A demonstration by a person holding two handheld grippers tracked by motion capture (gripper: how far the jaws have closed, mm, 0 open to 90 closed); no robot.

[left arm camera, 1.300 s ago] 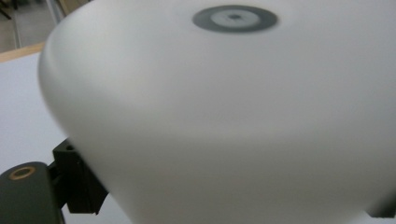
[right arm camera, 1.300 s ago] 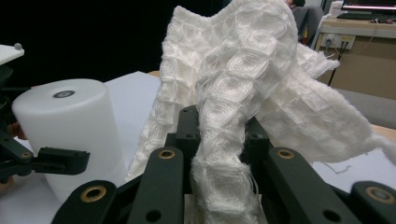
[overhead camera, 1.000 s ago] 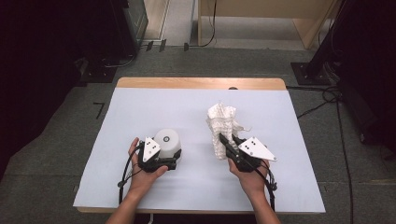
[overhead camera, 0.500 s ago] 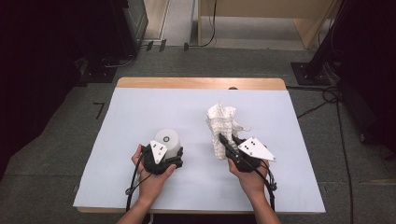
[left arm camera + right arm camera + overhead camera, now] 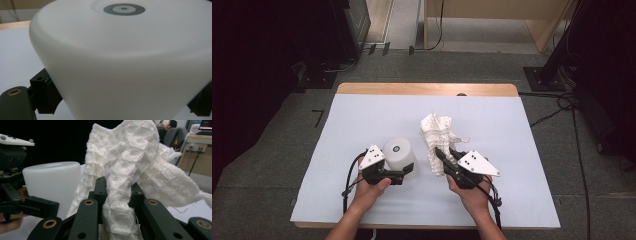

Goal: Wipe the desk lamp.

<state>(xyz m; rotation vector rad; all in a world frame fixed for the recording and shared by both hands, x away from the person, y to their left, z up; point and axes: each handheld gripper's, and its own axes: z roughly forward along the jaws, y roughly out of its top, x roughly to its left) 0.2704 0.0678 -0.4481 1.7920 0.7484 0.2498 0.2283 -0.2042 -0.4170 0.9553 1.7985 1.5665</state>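
Left gripper clamped wide around white cylinder, jaws just narrowing. Right gripper, at three o'clock, pinched shut on white cloth.

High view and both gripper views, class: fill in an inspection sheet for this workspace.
Surface: table with pale cover, wooden far edge.
Job's things: white cup, upside down; white waffle cloth, bunched upright.
Clutter: nothing seen.
Grippers: left gripper clasps the cup, its jaws just closing in; right gripper shut on the cloth.
Cables: one trails from each gripper; more on the floor.
Surroundings: grey floor, dark stands, wooden furniture behind.
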